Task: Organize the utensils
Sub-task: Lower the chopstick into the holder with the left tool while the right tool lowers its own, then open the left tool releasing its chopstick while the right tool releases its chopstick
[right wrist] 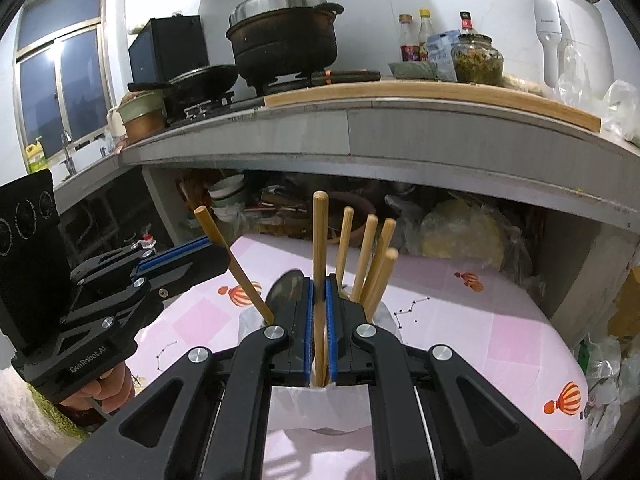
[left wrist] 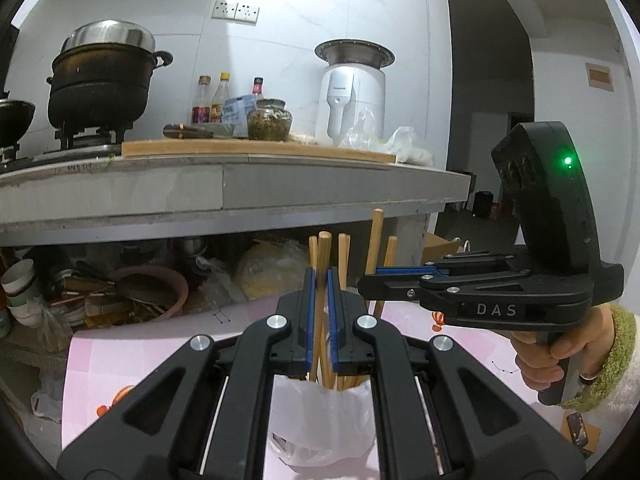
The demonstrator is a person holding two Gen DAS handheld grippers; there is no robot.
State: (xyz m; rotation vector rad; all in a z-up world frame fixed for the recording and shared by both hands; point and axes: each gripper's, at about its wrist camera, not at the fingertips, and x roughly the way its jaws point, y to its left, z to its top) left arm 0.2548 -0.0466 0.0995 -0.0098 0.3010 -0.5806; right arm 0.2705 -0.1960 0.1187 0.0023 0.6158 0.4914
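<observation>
Several wooden chopsticks stand upright in a white holder (left wrist: pixel 320 428) on the pink table; the holder also shows in the right wrist view (right wrist: pixel 320 408). My left gripper (left wrist: pixel 321 276) is shut on one chopstick (left wrist: pixel 322 252). My right gripper (right wrist: pixel 319 284) is shut on another chopstick (right wrist: pixel 320 232). In the left wrist view the right gripper (left wrist: pixel 374 280) reaches in from the right and pinches its chopstick (left wrist: pixel 376 240). In the right wrist view the left gripper (right wrist: pixel 222 256) comes in from the left, closed on a tilted chopstick (right wrist: pixel 212 228). A metal spoon (right wrist: pixel 284 288) sits in the holder.
A pink patterned tablecloth (right wrist: pixel 460 320) covers the table. Behind it a grey counter (right wrist: pixel 360 120) holds a black pot (right wrist: pixel 286 36), a pan, bottles, a jar (right wrist: pixel 476 58), a cutting board and a white appliance (right wrist: pixel 568 32). Bowls and clutter fill the shelf under the counter (left wrist: pixel 120 292).
</observation>
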